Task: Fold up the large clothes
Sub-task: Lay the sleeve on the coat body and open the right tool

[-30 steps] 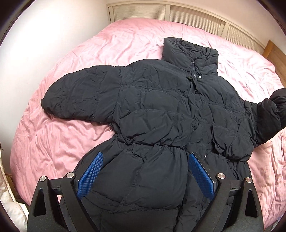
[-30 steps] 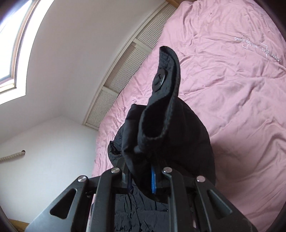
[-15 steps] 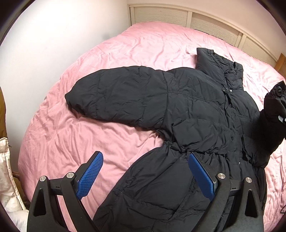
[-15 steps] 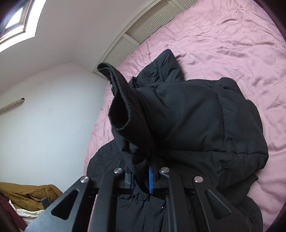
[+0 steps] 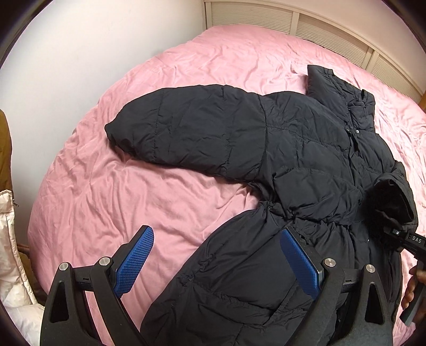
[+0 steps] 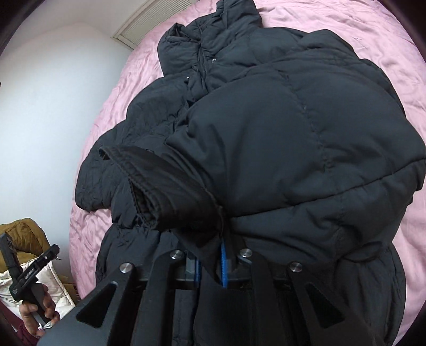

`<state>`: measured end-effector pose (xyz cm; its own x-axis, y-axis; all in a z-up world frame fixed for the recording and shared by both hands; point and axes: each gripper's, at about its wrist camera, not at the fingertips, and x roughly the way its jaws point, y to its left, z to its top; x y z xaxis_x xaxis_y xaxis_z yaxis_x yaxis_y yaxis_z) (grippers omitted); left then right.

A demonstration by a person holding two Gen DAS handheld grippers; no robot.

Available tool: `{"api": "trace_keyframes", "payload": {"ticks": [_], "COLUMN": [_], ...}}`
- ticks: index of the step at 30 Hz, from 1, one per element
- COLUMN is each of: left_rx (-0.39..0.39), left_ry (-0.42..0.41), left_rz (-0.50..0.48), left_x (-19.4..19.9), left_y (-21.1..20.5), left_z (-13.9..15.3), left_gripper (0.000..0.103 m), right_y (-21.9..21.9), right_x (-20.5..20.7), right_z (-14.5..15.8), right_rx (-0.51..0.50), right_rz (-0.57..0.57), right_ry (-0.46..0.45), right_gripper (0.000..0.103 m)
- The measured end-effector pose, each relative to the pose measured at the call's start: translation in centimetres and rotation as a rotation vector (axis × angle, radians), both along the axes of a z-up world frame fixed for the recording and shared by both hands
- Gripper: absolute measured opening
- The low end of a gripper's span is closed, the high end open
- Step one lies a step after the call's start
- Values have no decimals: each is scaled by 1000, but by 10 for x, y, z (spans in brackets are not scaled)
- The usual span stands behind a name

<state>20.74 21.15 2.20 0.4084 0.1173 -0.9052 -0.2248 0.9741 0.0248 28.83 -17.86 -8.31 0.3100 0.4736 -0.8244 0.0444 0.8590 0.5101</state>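
Observation:
A black puffer jacket (image 5: 293,165) lies face up on a pink bed (image 5: 133,191), collar toward the headboard. Its one sleeve (image 5: 181,133) stretches out to the left. My left gripper (image 5: 215,258) hangs open over the jacket's lower left edge, blue pads (image 5: 135,255) wide apart with nothing between them. My right gripper (image 6: 210,263) is shut on the cuff (image 6: 170,197) of the other sleeve (image 6: 306,149), which is folded over the jacket's front. That cuff (image 5: 391,202) also shows at the right of the left wrist view, with the right gripper's body (image 5: 410,239) beside it.
A slatted headboard (image 5: 319,24) runs along the far side of the bed and a white wall (image 5: 93,53) along the left. A white quilted garment (image 5: 10,252) and a brown one (image 6: 24,231) lie beside the bed at the left. A hand (image 6: 40,308) holds the left gripper's handle.
My right gripper has carried the sleeve cuff down and inward, laying the sleeve over the jacket's front. The left gripper has shifted left along the hem, still open.

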Motion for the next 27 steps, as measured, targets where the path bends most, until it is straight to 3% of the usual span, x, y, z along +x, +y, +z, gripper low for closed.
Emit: {"api": "trace_keyframes", "payload": {"ticks": [4,8,11,12,19,27], "left_rx": [-8,-18,-39,-45,-37,-68], "left_ry": [2,3,11,17,38,46], "left_rz": [1,-8,-13,-18,-104,-248], "left_x": [4,9,14,16,33,62], "left_y": [-8,-22,-35,-40,-84,-156], "left_z": [-1,-3,-7,-8,-14,-29], "left_gripper": [95,95,95,95,95,95], "right_y": [7,14,25,28,12,-62], "right_x": [1,2,-5,-8,-30,-10], "right_z": [-8,-2,9,12,39,71], "right_rx": [-53,-81,-89,-85,-38,-223], "right_rz": [17,64,127,147,169,69], "right_ry": [13,-1,-16,-22,-70,-133], "right_gripper": [14,25,59,62,63,63]}}
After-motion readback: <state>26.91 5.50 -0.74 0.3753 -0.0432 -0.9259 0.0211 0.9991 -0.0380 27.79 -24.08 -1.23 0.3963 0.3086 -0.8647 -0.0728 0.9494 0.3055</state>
